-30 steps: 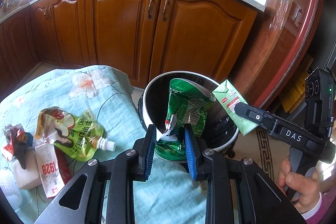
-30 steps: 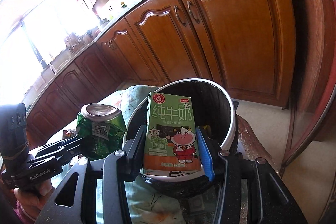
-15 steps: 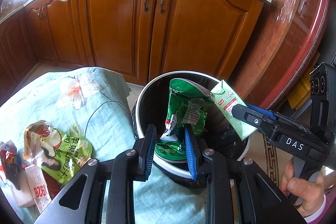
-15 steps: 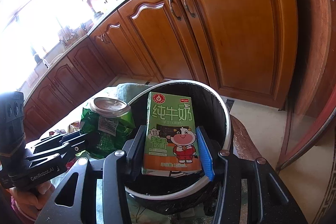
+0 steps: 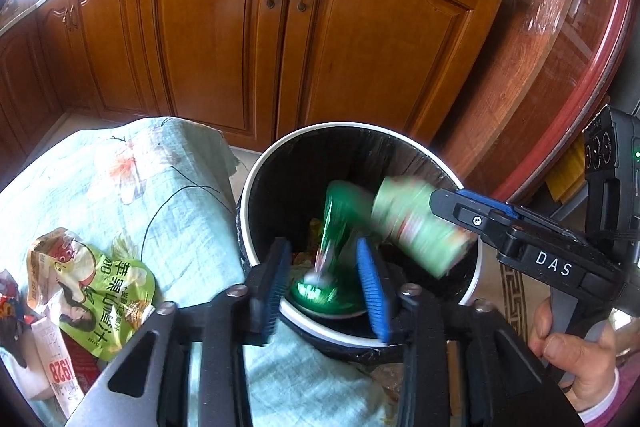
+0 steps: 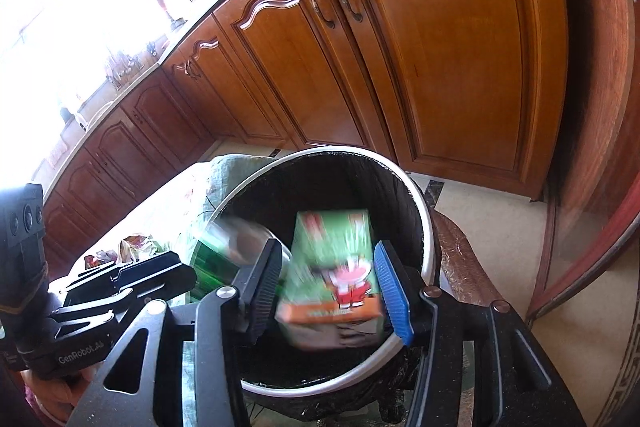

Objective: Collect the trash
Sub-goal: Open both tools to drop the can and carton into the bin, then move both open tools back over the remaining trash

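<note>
Dropping blurred from between the just-opened jaws of the left gripper (image 5: 324, 277) and right gripper (image 6: 328, 285), a green wrapper (image 5: 334, 227) and milk carton (image 6: 332, 267) fall into the bin (image 5: 256, 187), while more wrappers (image 5: 92, 283) wait on the cloth off the left jaws' side.

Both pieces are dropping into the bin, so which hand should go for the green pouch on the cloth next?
Left. The green pouch lies on the cloth beside the left gripper, whose jaws just opened. The right gripper hangs over the bin's far side.
</note>
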